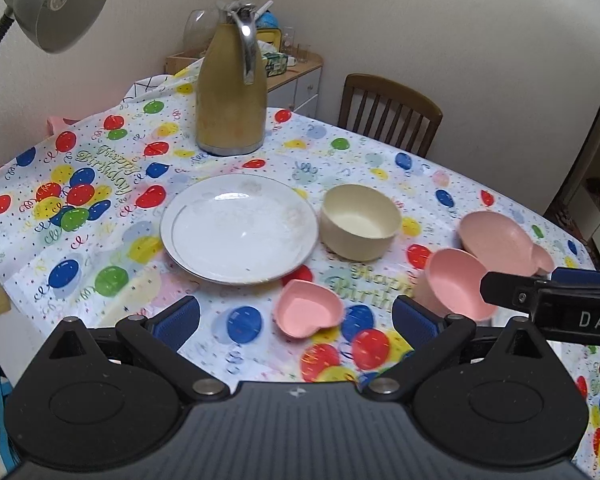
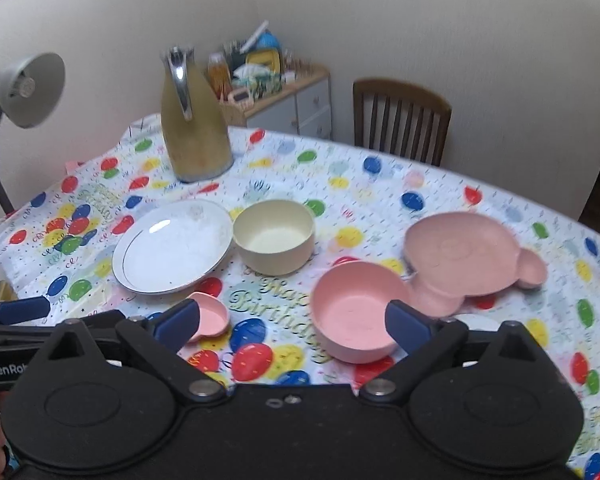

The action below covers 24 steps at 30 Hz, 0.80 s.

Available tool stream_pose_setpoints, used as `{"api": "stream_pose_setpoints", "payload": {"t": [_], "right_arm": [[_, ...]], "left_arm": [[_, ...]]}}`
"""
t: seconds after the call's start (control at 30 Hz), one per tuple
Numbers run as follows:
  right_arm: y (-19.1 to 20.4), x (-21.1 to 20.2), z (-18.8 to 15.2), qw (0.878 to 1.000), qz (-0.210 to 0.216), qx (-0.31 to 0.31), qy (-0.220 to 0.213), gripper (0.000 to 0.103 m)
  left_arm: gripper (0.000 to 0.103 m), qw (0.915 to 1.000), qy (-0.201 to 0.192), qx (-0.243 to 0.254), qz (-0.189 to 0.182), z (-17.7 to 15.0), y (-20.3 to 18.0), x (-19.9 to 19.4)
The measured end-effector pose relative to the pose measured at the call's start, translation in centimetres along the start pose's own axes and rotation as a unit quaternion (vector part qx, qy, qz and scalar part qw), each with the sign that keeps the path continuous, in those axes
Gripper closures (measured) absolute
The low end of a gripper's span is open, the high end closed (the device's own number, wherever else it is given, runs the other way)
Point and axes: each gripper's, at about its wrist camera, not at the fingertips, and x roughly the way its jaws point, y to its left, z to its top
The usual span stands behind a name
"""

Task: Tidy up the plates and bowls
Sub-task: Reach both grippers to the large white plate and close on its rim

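Observation:
A white plate (image 1: 240,228) (image 2: 172,246) lies mid-table with a cream bowl (image 1: 360,222) (image 2: 274,236) to its right. A small pink heart dish (image 1: 308,308) (image 2: 210,316) sits in front of them. A pink bowl (image 1: 458,286) (image 2: 354,316) and a pink bear-shaped plate (image 1: 496,240) (image 2: 468,256) stand at the right. My left gripper (image 1: 296,316) is open and empty, above the heart dish. My right gripper (image 2: 292,326) is open and empty, its right finger (image 2: 406,326) over the pink bowl's near rim; in the left wrist view one right fingertip (image 1: 500,288) shows.
A tall tan thermos jug (image 1: 230,92) (image 2: 194,120) stands at the back of the balloon tablecloth (image 1: 100,208). A grey desk lamp (image 1: 56,0) (image 2: 24,88) leans over the left edge. A wooden chair (image 1: 390,114) and a cluttered cabinet (image 2: 284,100) stand behind the table.

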Motion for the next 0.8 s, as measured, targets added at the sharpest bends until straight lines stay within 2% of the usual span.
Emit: {"api": "stream_pose_setpoints", "payload": {"t": [0.4,0.53,0.67,0.8], "right_arm": [[7.0,8.8,4.2,0.998,-0.001,-0.01,0.065,0.015],[8.2,11.6,5.2,0.996,-0.004,-0.004,0.086,0.022],[7.9,14.4,5.8,0.993,-0.011,0.027,0.118,0.029],[7.5,16.1,6.1,0.989,-0.012,0.043,0.142,0.033]], "left_arm": [[0.0,0.9996,0.02,-0.006,0.019,4.6,9.0,7.0],[0.0,0.9996,0.017,-0.002,0.023,6.5,11.5,9.1],[0.001,0.9994,0.024,0.001,0.026,8.2,13.9,11.8],[0.013,0.9985,0.046,-0.012,0.028,9.5,16.5,15.2]]}}
